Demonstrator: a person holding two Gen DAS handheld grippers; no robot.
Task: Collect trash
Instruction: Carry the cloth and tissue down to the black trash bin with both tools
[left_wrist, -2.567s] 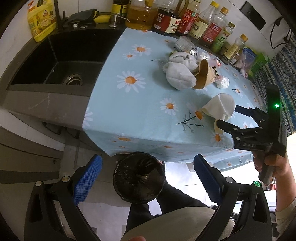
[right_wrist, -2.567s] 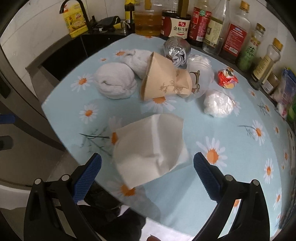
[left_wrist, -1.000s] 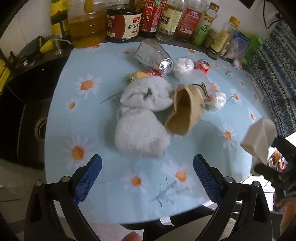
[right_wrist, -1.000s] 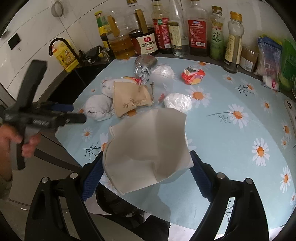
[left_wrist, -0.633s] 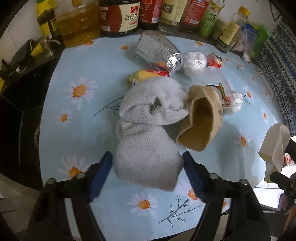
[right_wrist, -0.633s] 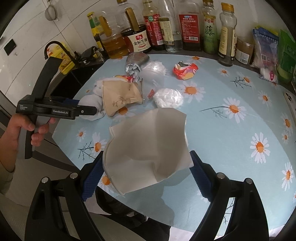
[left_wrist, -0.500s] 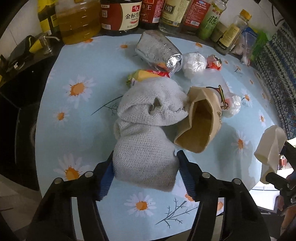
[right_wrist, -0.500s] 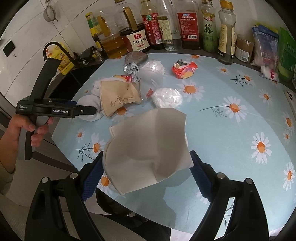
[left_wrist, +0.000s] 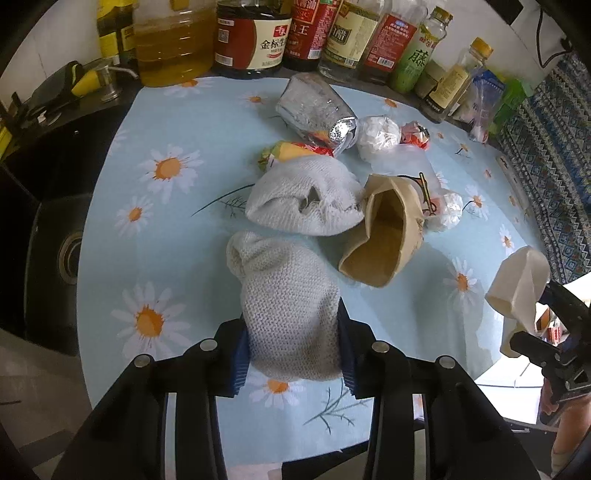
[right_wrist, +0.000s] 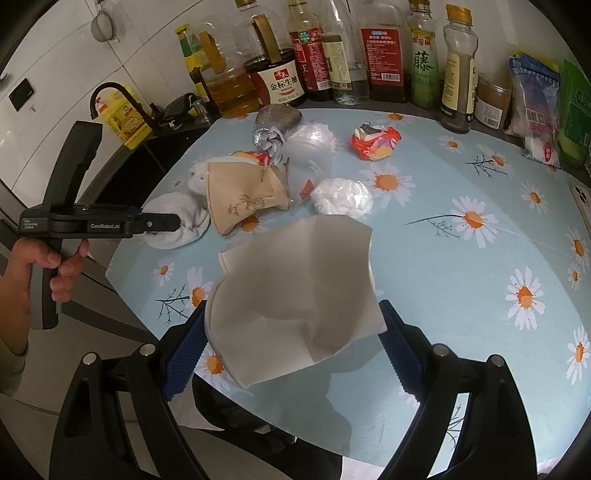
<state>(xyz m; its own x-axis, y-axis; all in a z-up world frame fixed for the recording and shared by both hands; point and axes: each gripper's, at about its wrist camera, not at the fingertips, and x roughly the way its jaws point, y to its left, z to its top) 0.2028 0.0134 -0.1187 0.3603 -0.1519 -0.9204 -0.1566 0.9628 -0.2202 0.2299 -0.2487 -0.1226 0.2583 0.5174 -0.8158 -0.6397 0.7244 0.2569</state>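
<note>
The right gripper (right_wrist: 291, 350) is clamped on a crumpled sheet of white paper (right_wrist: 295, 291) and holds it above the near table edge, clear of the cloth; this appears to keep the collected piece out of the left side's working area. The left gripper (left_wrist: 291, 350) is closed on the near end of a grey knitted rag (left_wrist: 288, 302), both blue pads pressing its sides. The grip sits low on the bundle, probably so the whole rag lifts as one piece. The rag rests on the daisy-print tablecloth (left_wrist: 177, 236).

Just beyond lies a second knitted rag (left_wrist: 303, 201), touching a tan paper cup (left_wrist: 380, 236) tipped on its side. Farther back are a foil bag (left_wrist: 314, 110), a white plastic wad (left_wrist: 378, 134) and a red wrapper (left_wrist: 415, 134). These remain uncollected. Condiment bottles (left_wrist: 347, 33) line the wall behind the table.
</note>
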